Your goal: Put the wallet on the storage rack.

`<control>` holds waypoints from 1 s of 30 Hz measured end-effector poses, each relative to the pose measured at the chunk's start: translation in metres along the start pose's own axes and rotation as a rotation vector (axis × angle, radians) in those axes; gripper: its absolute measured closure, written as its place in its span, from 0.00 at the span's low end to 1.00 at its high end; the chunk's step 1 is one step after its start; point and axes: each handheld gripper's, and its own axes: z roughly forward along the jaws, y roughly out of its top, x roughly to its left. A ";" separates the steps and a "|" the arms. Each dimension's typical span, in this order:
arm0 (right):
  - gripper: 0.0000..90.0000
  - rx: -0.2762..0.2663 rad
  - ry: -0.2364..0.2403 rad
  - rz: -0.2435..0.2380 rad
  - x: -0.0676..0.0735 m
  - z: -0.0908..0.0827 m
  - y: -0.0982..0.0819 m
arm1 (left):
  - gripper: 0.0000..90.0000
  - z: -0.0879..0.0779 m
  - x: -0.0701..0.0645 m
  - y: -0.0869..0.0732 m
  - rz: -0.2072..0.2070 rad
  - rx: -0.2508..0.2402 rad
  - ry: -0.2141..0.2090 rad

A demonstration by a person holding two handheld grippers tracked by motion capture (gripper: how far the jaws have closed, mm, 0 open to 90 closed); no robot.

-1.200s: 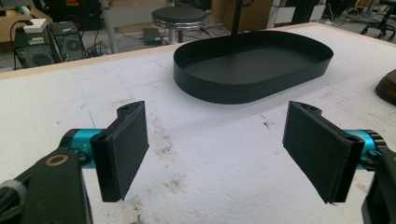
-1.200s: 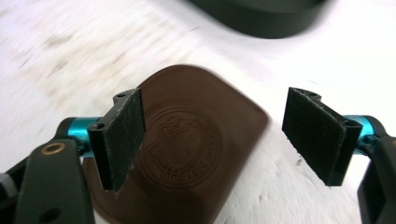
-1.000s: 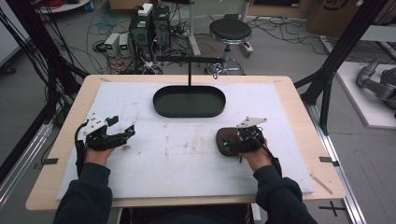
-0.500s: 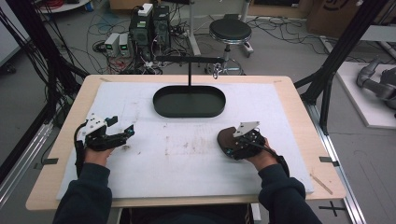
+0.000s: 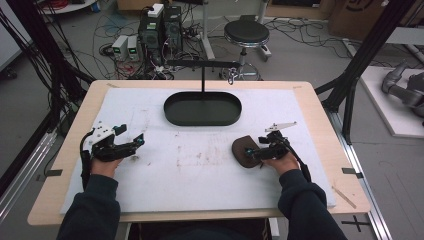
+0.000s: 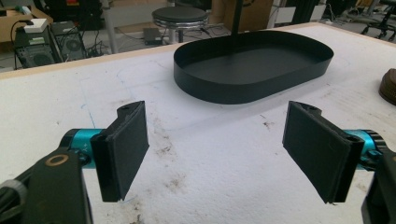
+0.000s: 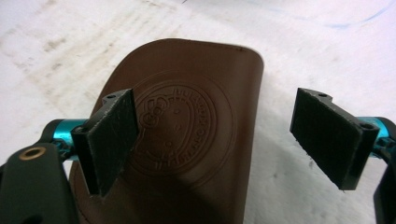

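A brown leather piece [image 5: 241,148] with a round embossed stamp [image 7: 187,126] lies flat on the white mat, right of centre. My right gripper [image 5: 250,152] hovers low over its right end, pointing left. Its jaws have just been opening and stand wide [image 7: 215,130]. One pad [image 7: 109,140] sits above the leather and the other above the bare mat, so nothing is pinched. My left gripper [image 5: 131,136] rests on the left of the mat, open [image 6: 215,140], with only stained mat between its pads. The leather's edge [image 6: 388,86] shows far right in the left gripper view.
A black oval tray [image 5: 202,122] sits at the back centre of the mat, its wall [image 6: 224,88] facing my left gripper. A thin black T-shaped stand [image 5: 202,75] rises from it. A stool [image 5: 246,34], computers and cables crowd the floor beyond the table.
My right gripper has shifted slightly right and lower over the leather piece, leaving more of the leather uncovered. The left gripper has stayed put.
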 end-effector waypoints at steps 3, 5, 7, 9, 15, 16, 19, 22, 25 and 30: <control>0.19 -0.003 0.039 0.036 -0.004 0.000 -0.001 | 0.25 0.000 0.000 0.000 0.000 -0.002 0.000; 0.24 -0.015 0.068 0.043 -0.004 0.000 -0.002 | 0.25 0.000 0.000 0.000 0.000 -0.003 0.000; 0.24 -0.016 0.075 0.049 -0.004 0.001 -0.004 | 0.25 0.000 0.000 0.000 0.001 -0.001 0.002; 0.24 -0.013 0.088 0.062 -0.005 0.002 -0.005 | 0.25 0.000 0.000 0.000 0.000 -0.001 0.000; 0.24 -0.038 0.128 0.034 -0.003 0.001 -0.003 | 0.25 -0.001 0.001 0.000 -0.004 -0.001 0.002; 0.24 -0.033 0.125 0.027 -0.003 0.001 -0.003 | 0.25 -0.001 0.001 0.000 -0.003 -0.002 0.002; 0.23 -0.014 0.132 0.033 -0.001 0.004 -0.004 | 0.25 -0.001 0.000 0.000 -0.003 -0.003 0.001; 0.22 0.004 0.126 0.017 0.001 0.007 -0.004 | 0.25 0.000 0.000 0.000 0.002 0.000 0.002; 0.22 0.009 0.134 0.010 0.000 0.008 -0.004 | 0.25 0.000 0.000 0.000 0.001 -0.001 0.001; 0.28 0.028 0.120 0.020 0.003 0.006 -0.003 | 0.25 0.001 -0.001 0.000 0.004 0.001 0.000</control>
